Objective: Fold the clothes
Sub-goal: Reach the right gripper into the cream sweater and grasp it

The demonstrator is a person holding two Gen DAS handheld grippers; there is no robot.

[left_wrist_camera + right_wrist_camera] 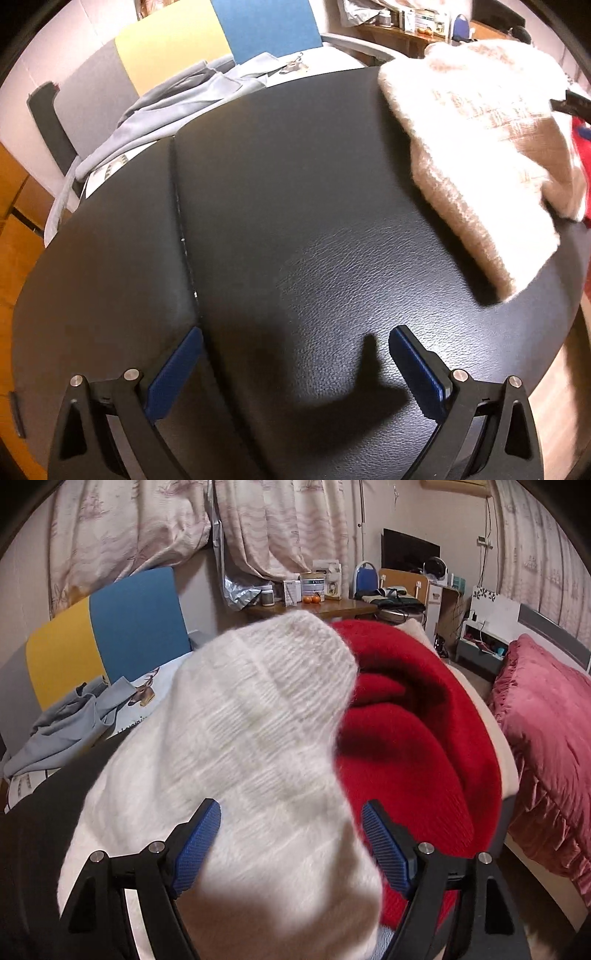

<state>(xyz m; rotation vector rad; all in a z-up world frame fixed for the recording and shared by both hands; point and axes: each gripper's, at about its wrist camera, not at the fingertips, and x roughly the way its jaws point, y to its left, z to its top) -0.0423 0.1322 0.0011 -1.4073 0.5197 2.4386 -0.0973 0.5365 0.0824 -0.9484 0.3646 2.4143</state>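
A cream knitted sweater (480, 147) lies folded on the right part of the black padded table (295, 184). My left gripper (295, 339) hovers open over bare black leather, well left of and nearer than the sweater, with nothing between its blue pads. In the right wrist view the same cream sweater (240, 757) fills the middle, and a red knitted garment (406, 738) lies bunched against its right side. My right gripper (291, 812) is open just above the cream sweater, its fingers spread over the knit without closing on it.
A grey-blue garment (166, 107) lies crumpled at the table's far left edge, over a printed white cloth (147, 690). Behind stands a yellow and blue panel (110, 638). A pink bedspread (546, 738) lies at the right, a cluttered wooden desk (314, 607) at the back.
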